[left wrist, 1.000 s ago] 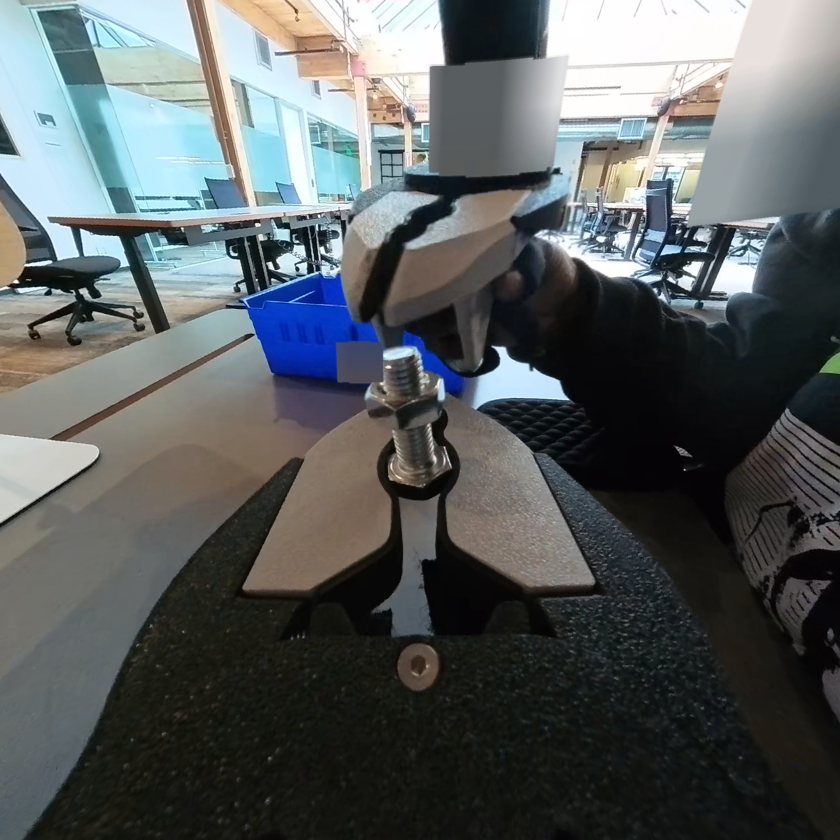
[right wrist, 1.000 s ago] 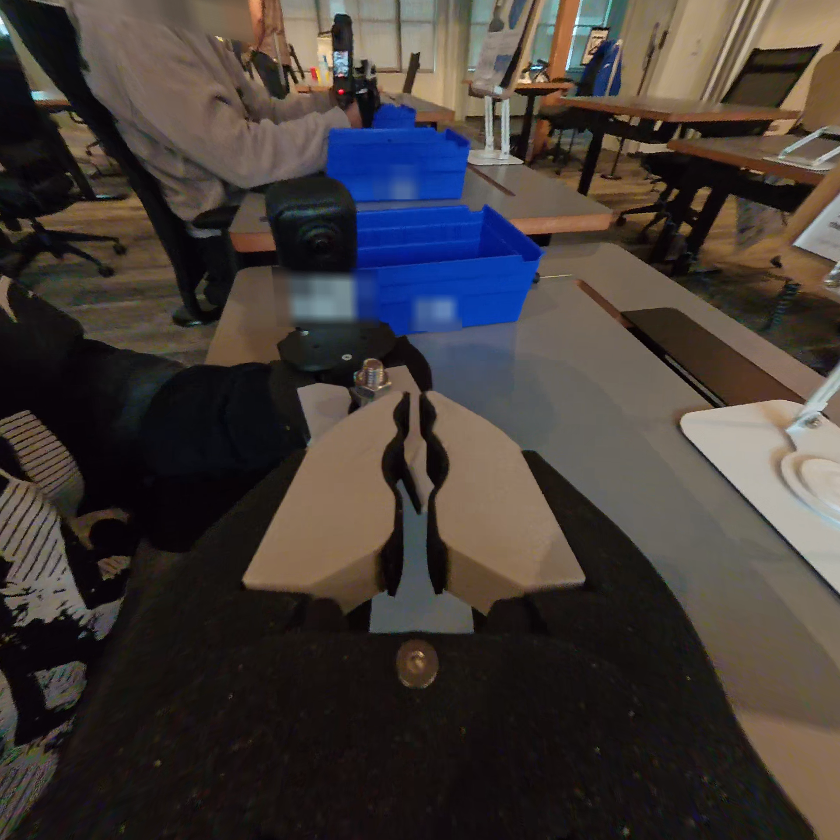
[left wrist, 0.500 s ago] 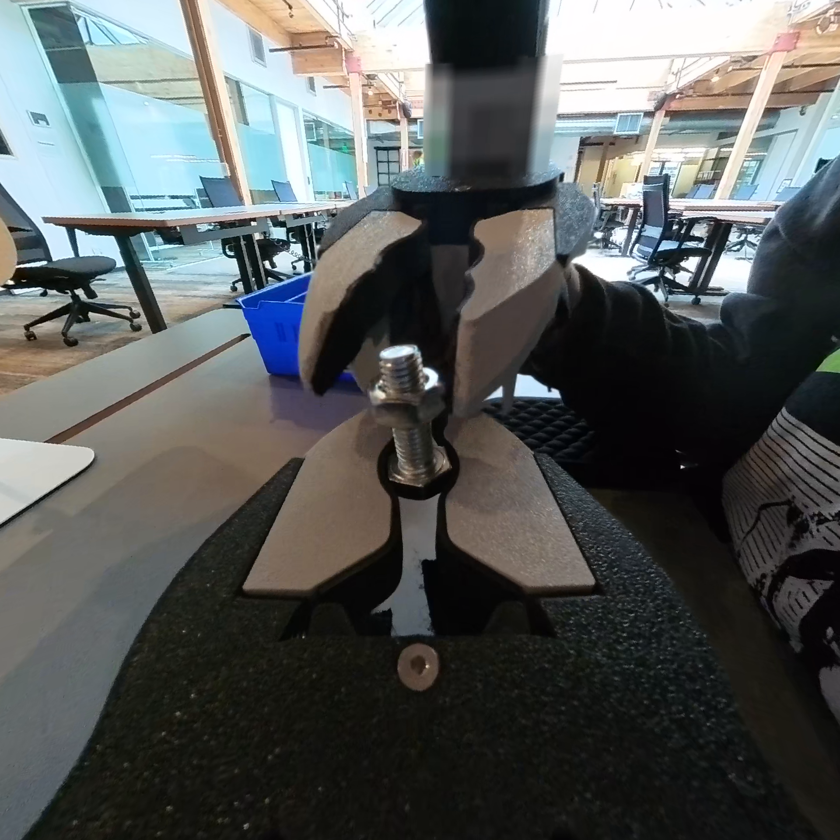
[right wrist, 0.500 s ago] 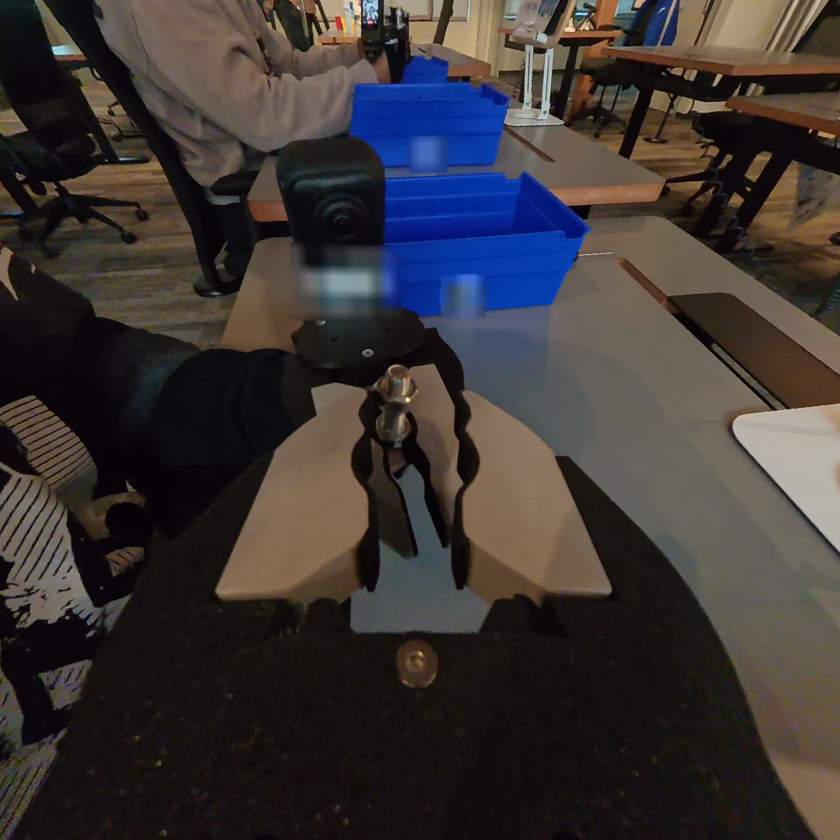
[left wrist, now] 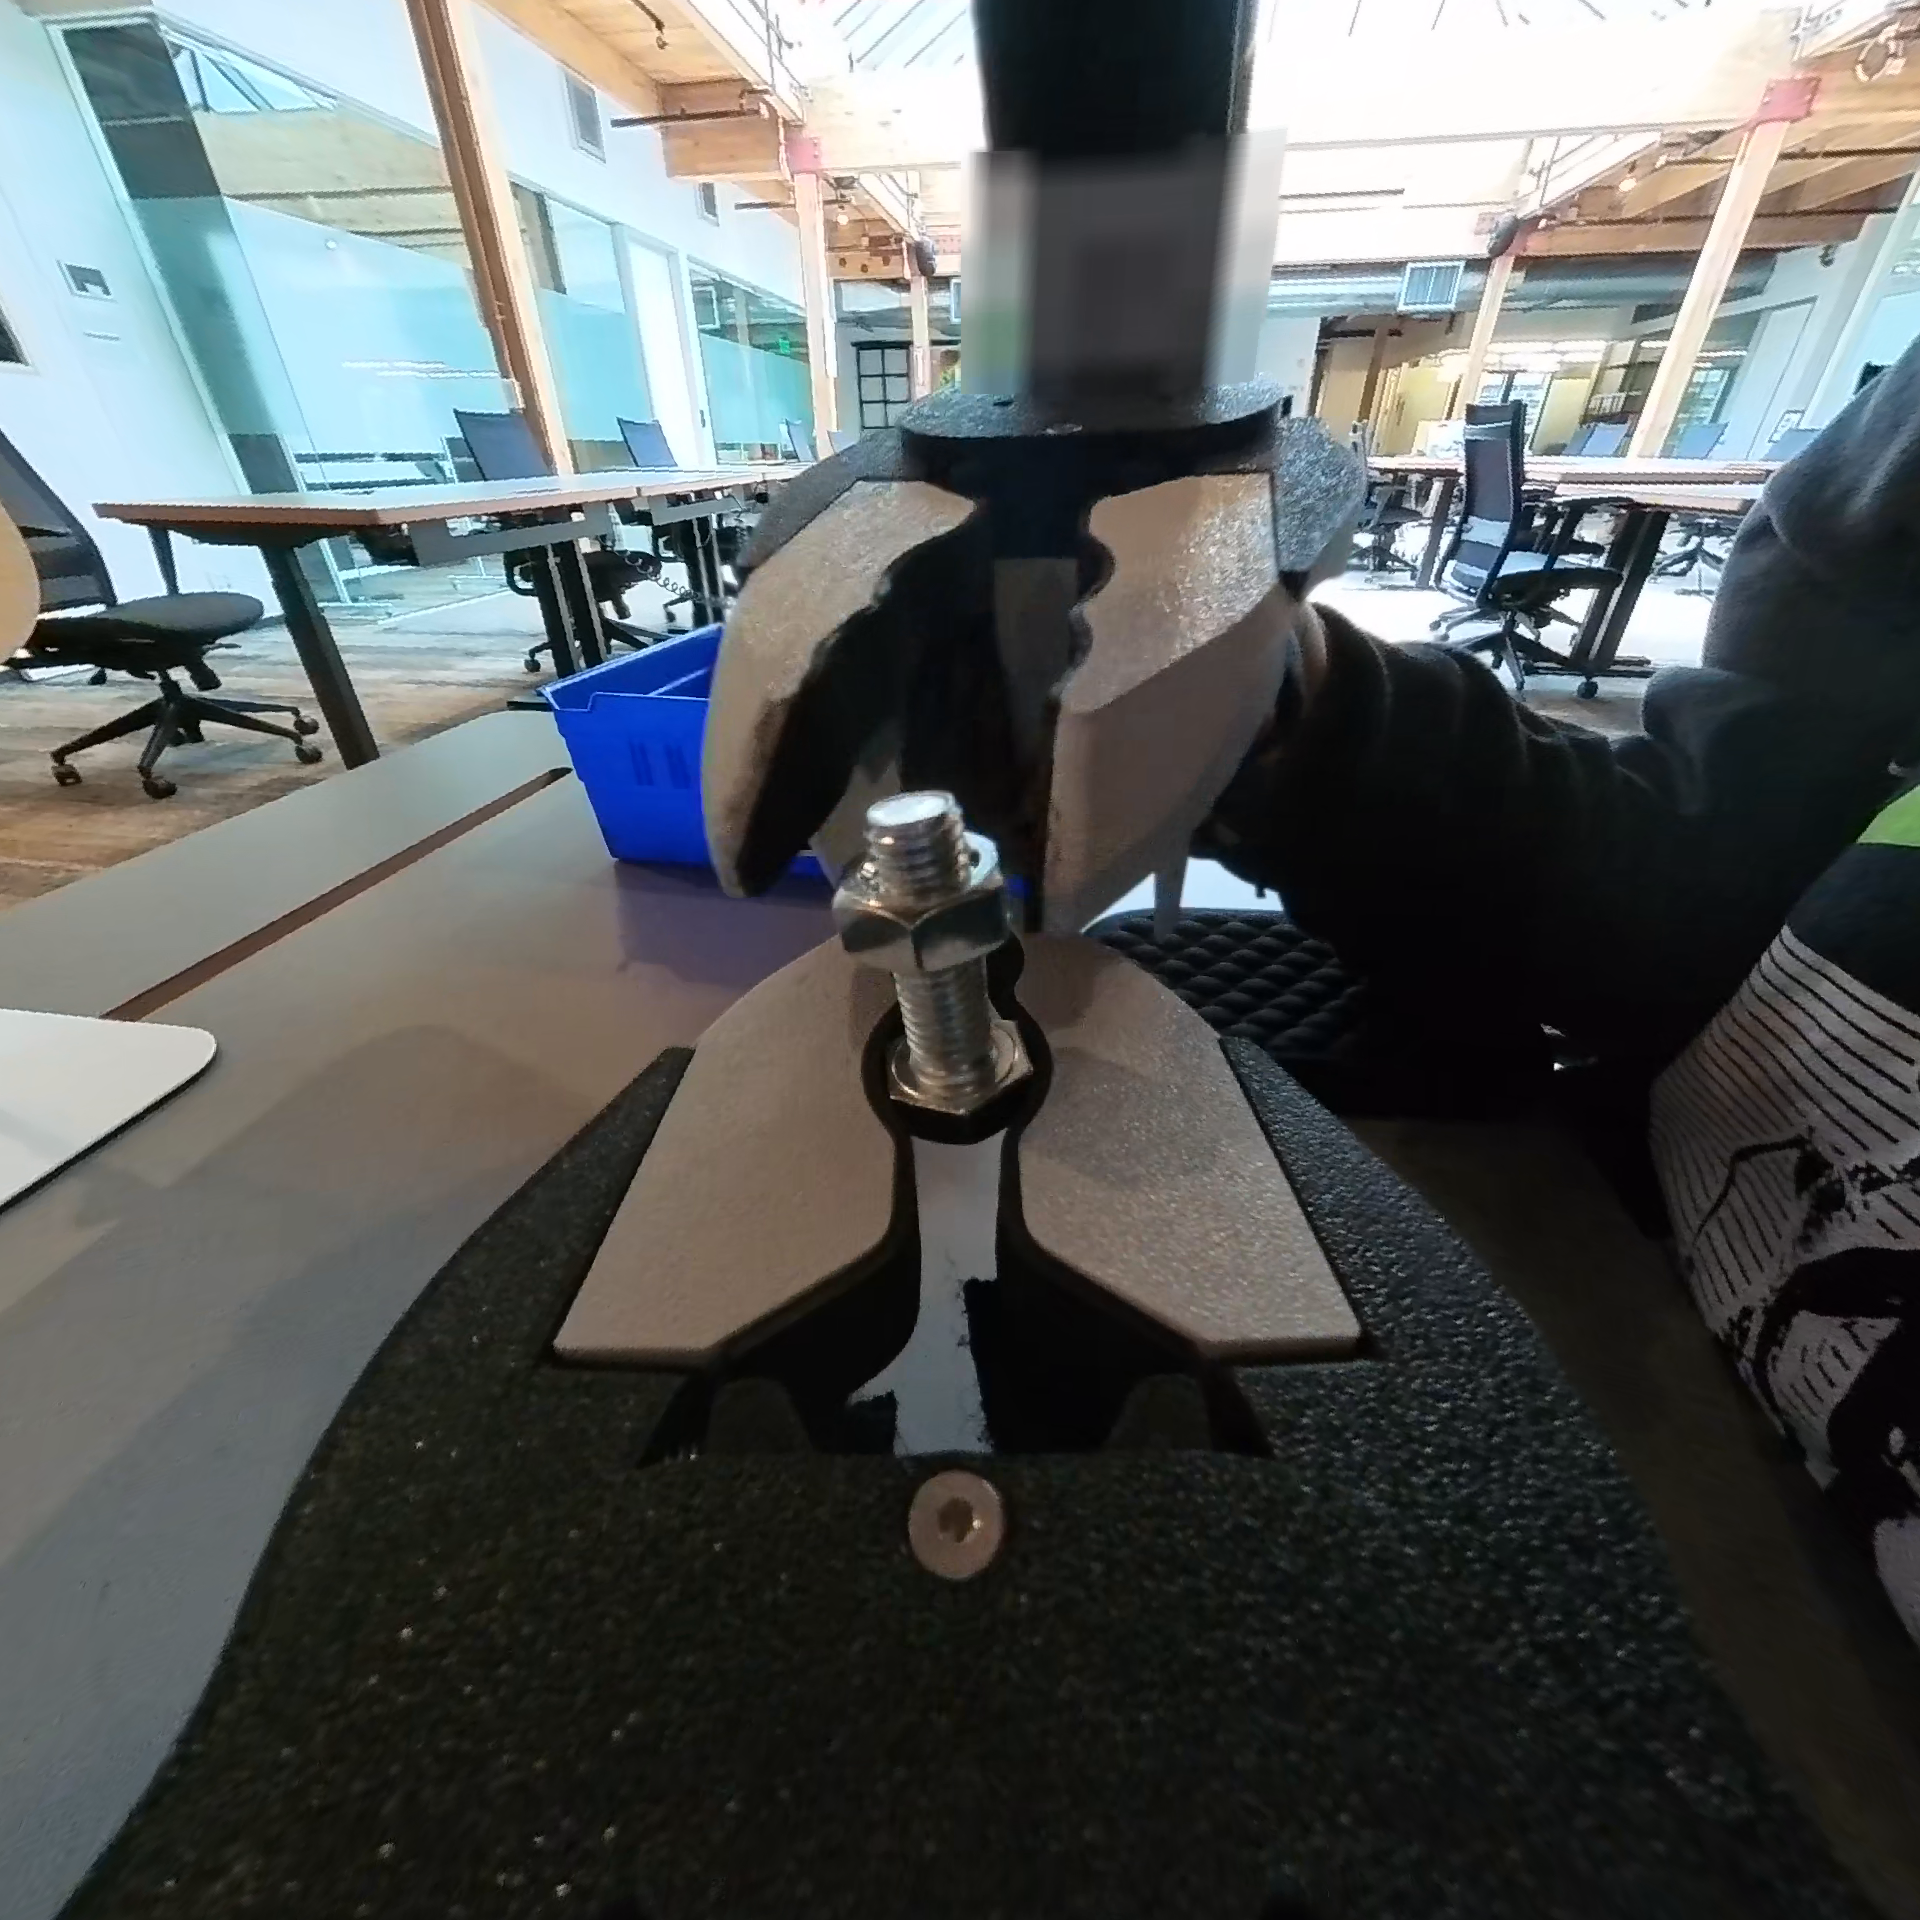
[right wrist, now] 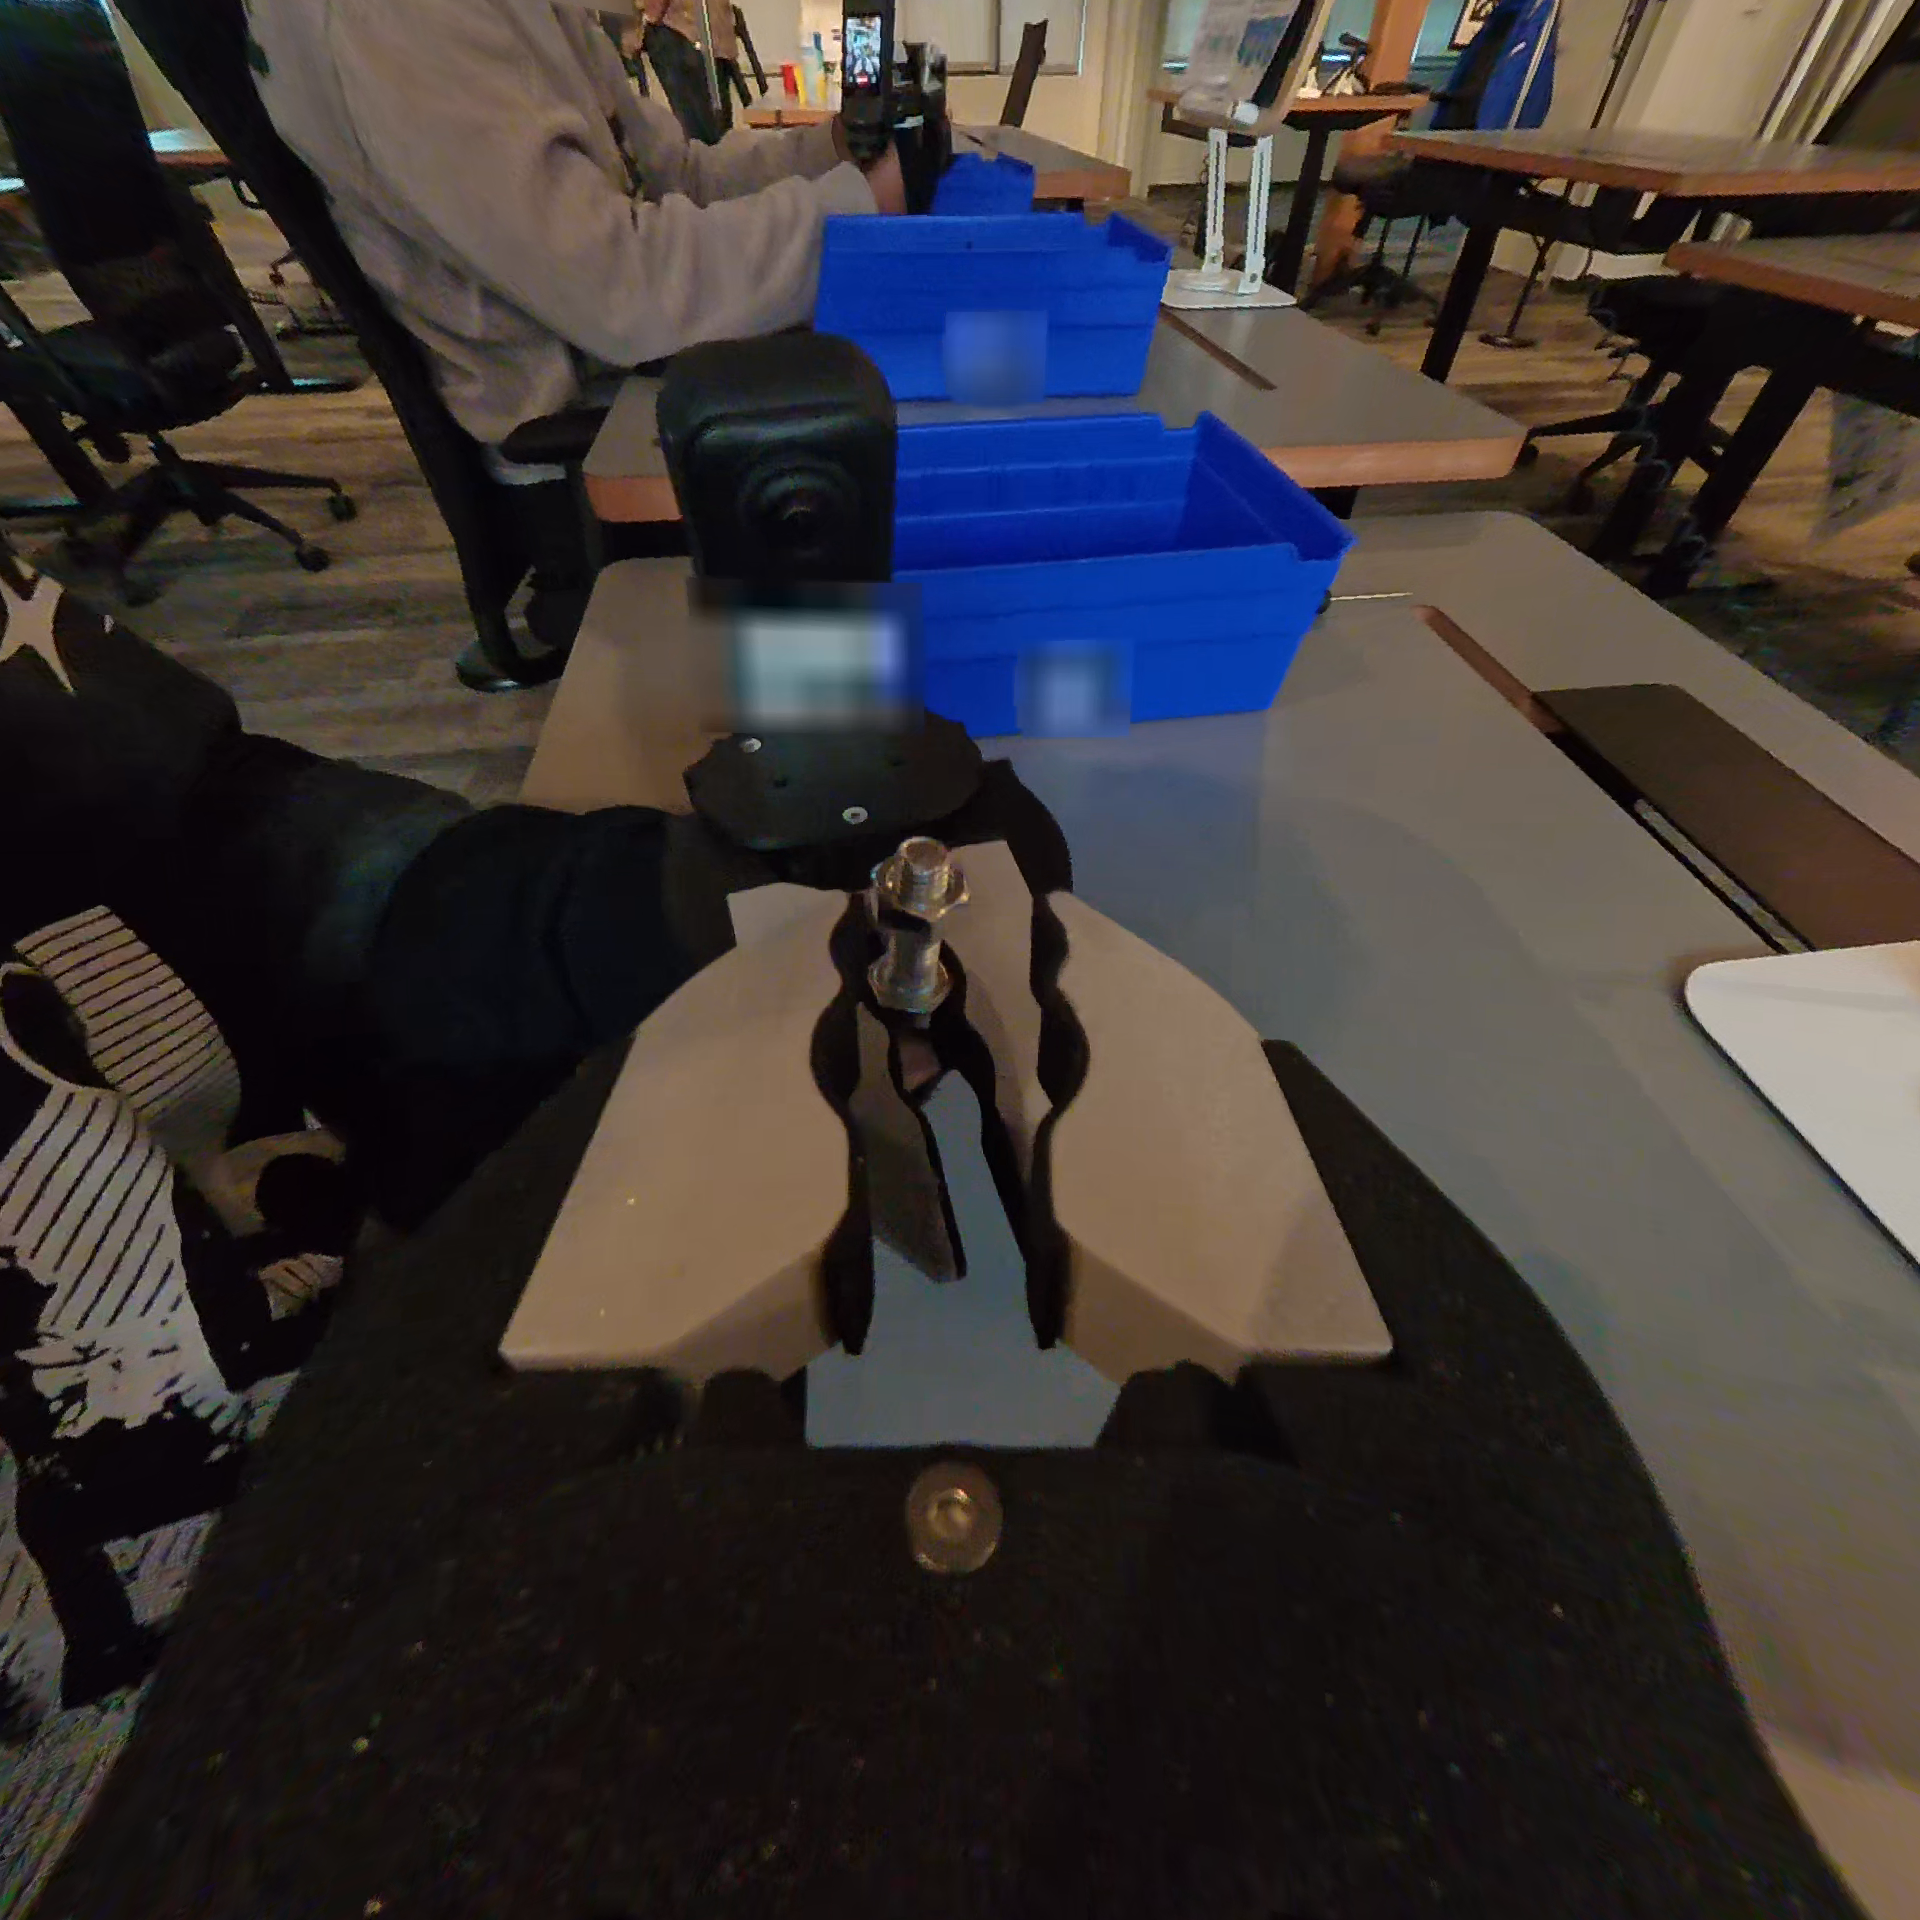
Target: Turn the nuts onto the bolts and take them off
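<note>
A silver bolt (left wrist: 940,1013) stands upright, its head seated in the notch between my left gripper's (left wrist: 956,1039) fingers, which are shut on it. A silver hex nut (left wrist: 925,920) sits on the thread near the bolt's top. My right gripper (left wrist: 904,821) comes down from above with its jaws open, one finger on each side of the nut, and a gap shows between pads and nut. In the right wrist view the bolt (right wrist: 914,940) and nut (right wrist: 920,894) stand between my right gripper's (right wrist: 940,997) spread fingers.
A blue bin (right wrist: 1101,603) stands on the grey table (right wrist: 1351,883) behind the grippers, and it also shows in the left wrist view (left wrist: 644,748). A second blue bin (right wrist: 987,281) and a seated person (right wrist: 499,208) are at the far table. A white pad (right wrist: 1818,1049) lies at the right. My right fingertips sit around 6 cm from my left ones.
My right gripper went from shut to open and came down around the bolt's top and the nut. My left gripper kept its hold on the bolt.
</note>
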Tool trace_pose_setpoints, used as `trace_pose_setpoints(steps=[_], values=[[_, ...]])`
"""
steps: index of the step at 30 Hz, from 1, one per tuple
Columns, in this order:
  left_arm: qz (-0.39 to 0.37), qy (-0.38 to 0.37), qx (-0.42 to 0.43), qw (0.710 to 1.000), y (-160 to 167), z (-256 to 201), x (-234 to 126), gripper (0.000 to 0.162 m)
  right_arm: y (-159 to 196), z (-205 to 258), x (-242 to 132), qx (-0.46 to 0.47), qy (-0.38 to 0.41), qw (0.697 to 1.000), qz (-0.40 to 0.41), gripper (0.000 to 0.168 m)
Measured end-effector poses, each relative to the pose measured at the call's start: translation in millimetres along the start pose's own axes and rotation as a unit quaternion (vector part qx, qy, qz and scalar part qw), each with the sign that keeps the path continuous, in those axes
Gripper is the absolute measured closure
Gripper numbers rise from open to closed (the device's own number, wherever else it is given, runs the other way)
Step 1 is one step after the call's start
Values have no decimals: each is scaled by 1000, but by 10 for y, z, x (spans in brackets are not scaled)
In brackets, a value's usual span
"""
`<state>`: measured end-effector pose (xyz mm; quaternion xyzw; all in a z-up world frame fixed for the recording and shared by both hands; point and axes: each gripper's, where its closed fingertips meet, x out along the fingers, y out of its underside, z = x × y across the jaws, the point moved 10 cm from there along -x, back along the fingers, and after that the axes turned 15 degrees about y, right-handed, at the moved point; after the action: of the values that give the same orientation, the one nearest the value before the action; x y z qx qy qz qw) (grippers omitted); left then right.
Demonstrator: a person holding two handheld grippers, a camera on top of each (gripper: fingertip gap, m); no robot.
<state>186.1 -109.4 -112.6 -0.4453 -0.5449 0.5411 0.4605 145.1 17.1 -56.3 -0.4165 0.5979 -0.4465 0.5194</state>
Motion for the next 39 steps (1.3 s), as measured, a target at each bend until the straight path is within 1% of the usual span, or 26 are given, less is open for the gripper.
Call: trace_pose_setpoints(steps=[4,13,14,15,16,17,20,23,27,35,36,39], values=[[3,4,1,1000,3,-5,15,152,-20,-1,34,13,-4,1000,-5,139],[-2,5,2,1000,-8,-4,-3,152,-7,-2,22,6,-9,1000,5,140],[-3,4,2,1000,-10,-2,-9,152,-4,-18,-8,5,-8,1000,4,142],[-7,4,2,1000,-14,0,-19,152,1,-47,-47,5,5,1000,2,150],[-11,5,3,1000,-19,-4,-26,152,12,-96,-91,5,31,1000,1,161],[-13,4,4,1000,-24,-7,-31,152,21,-137,-129,6,46,999,-3,160],[-13,3,3,1000,-21,0,-27,152,32,-164,-174,25,30,999,-17,153],[-11,4,4,1000,-22,-3,-23,152,46,-132,-142,10,29,999,-8,146],[-9,3,5,1000,-21,0,-22,151,30,-60,-85,3,7,1000,-8,140],[-5,3,5,1000,-17,1,-2,152,-7,26,31,5,5,1000,-3,135],[-4,3,5,1000,-17,0,-1,147,-5,37,53,5,3,1000,-1,134],[-4,4,7,1000,-20,-6,4,148,3,64,101,1,5,1000,9,133]])
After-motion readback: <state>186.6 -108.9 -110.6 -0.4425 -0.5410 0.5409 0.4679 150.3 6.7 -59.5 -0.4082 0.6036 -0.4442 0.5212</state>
